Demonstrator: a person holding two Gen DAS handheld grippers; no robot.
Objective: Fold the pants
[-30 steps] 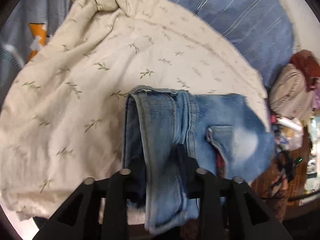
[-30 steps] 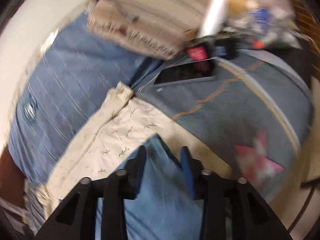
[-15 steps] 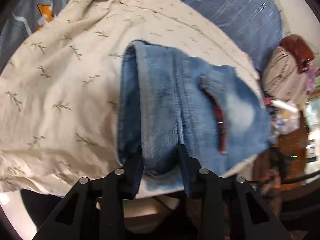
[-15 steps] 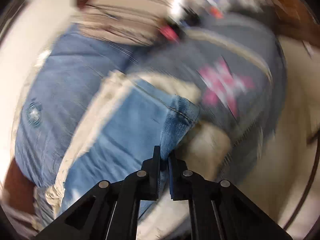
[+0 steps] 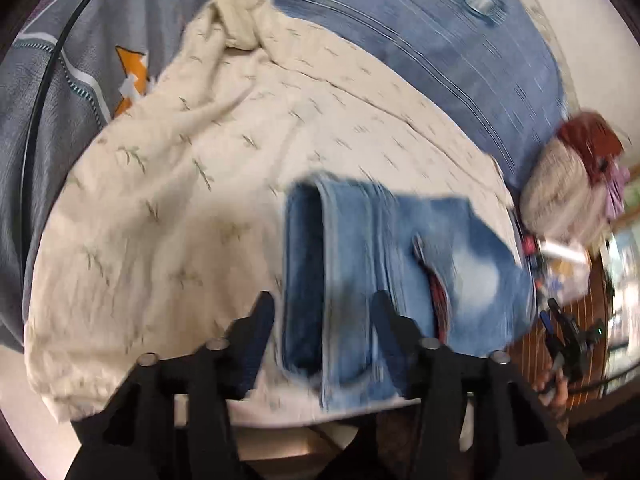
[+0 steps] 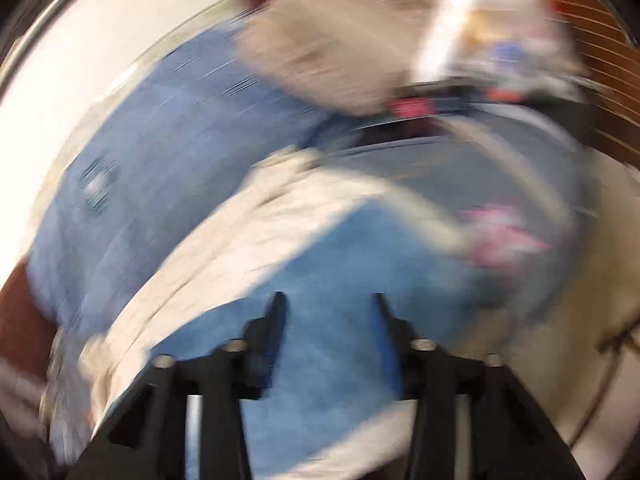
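Observation:
The blue denim pants [image 5: 384, 264] lie folded on a cream leaf-print cloth [image 5: 192, 184] near the bed's front edge. My left gripper [image 5: 322, 312] is open just above the folded waist end, fingers either side of the fold. In the blurred right wrist view the denim [image 6: 332, 264] lies flat under my right gripper [image 6: 328, 308], which is open and holds nothing.
A blue striped bedsheet [image 5: 440, 52] lies behind the cream cloth, and a grey quilt with an orange star [image 5: 132, 76] sits at the left. A beige knitted bundle with something red [image 5: 572, 192] sits at the right. Clutter and a wooden floor [image 5: 560, 328] lie beyond.
Both grippers have opened and let go of the pants. The pants now rest folded on the cream cloth, and both grippers have pulled back a little.

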